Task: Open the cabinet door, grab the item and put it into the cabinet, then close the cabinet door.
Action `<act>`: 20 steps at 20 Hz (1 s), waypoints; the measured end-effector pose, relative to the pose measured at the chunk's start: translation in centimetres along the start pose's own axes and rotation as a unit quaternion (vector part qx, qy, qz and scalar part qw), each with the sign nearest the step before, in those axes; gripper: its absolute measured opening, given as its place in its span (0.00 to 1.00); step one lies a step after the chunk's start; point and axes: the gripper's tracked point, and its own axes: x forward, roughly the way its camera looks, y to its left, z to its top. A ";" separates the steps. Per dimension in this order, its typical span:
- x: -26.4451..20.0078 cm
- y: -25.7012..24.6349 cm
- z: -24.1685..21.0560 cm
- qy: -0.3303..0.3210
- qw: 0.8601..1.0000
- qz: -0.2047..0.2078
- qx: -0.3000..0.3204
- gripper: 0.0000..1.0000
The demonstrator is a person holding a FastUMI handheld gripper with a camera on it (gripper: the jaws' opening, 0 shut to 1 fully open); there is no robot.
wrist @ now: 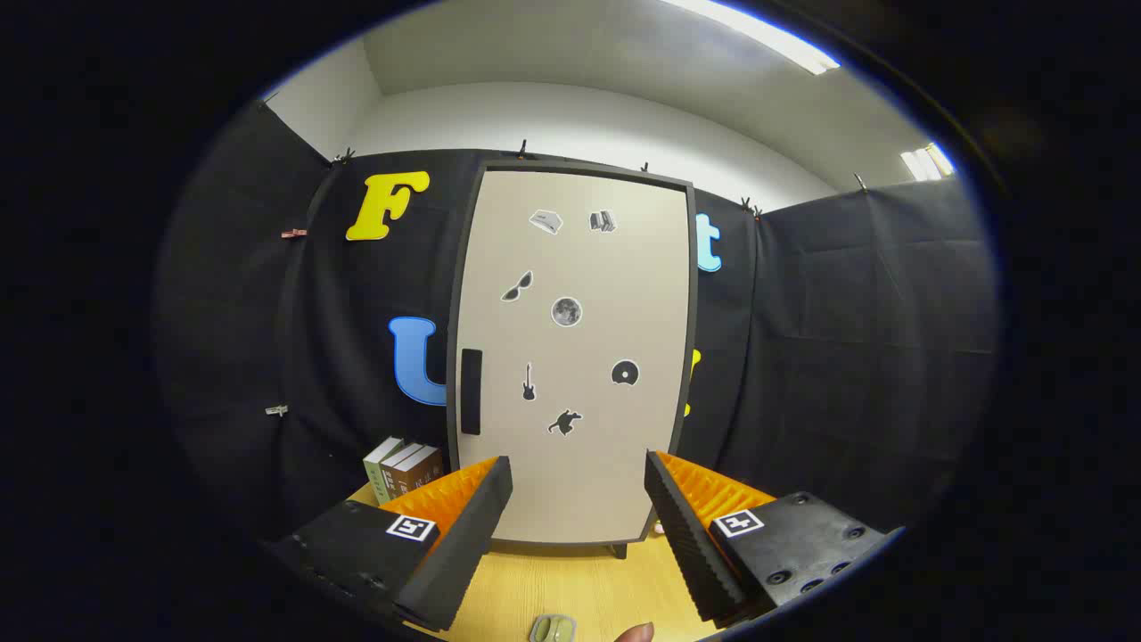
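Even, bright light from ceiling strip lamps (758, 34); sharp centre, strong fisheye bending, gripper (578, 477) fingers apart.

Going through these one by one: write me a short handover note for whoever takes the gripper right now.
Gripper: fingers open, holding nothing, facing the cabinet.
Tall beige cabinet door with dark frame: closed, its black vertical handle beyond the left finger.
Small pale green item: on the light wooden table, near the fingers' base.
Upright books stand left of the cabinet.
Done: nothing visible yet.
Left: open door, grab item, place inside, close door.
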 end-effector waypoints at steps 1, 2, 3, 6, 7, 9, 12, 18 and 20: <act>0.0 0.1 0.0 -0.001 1.000 -0.001 0.000 0.97; 0.0 0.1 0.1 -0.001 1.000 -0.002 -0.001 0.97; 0.0 0.1 0.0 -0.001 1.000 -0.002 -0.001 0.97; -0.1 0.3 0.0 0.000 1.000 -0.001 -0.002 0.97; -0.1 0.3 0.1 0.000 1.000 -0.001 -0.002 0.97; -0.1 0.3 0.1 -0.001 1.000 -0.002 0.000 0.97; -0.2 0.3 0.2 0.000 1.000 -0.003 0.003 0.97; -0.3 0.4 0.2 0.002 1.000 -0.002 0.013 0.97; -0.2 0.5 0.1 0.003 1.000 -0.003 0.013 0.97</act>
